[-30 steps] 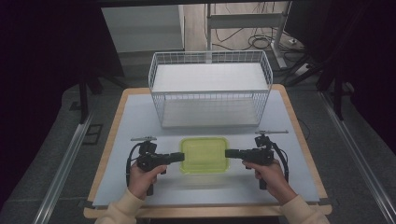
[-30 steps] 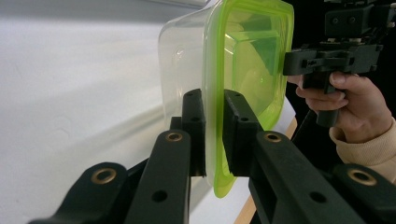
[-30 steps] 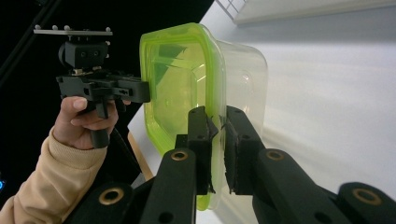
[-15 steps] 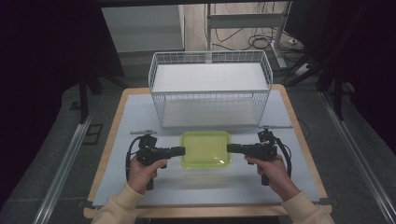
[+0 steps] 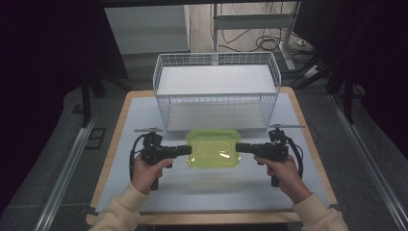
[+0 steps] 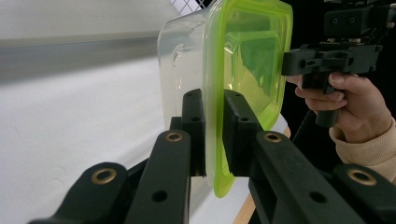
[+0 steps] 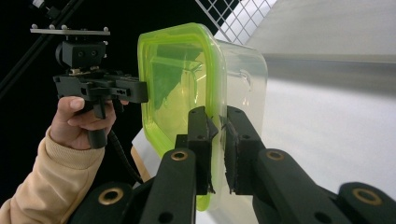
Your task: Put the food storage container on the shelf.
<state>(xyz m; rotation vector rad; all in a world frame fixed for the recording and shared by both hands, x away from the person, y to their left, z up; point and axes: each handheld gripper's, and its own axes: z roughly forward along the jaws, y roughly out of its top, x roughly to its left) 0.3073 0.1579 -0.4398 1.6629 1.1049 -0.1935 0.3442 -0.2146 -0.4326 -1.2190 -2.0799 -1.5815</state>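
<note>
A clear plastic container with a lime-green lid (image 5: 213, 147) hangs level above the table, in front of the wire basket. My left gripper (image 5: 188, 150) is shut on the lid's left rim and my right gripper (image 5: 239, 147) is shut on its right rim. In the left gripper view the two pads pinch the green lid edge (image 6: 215, 140), with the clear tub (image 6: 184, 60) to the left of it. The right gripper view shows the same pinch from the opposite end, on the lid rim (image 7: 218, 126), and the other gripper (image 7: 100, 88) stands at the far end.
A white wire basket (image 5: 216, 94) stands at the back of the pale table (image 5: 144, 192), just behind the container. The table has a wooden edge (image 5: 108, 159). Dark floor, metal rails and cables lie around it.
Both hands have lifted the container off the table, and it has risen toward the basket's front. The grips have not changed.
</note>
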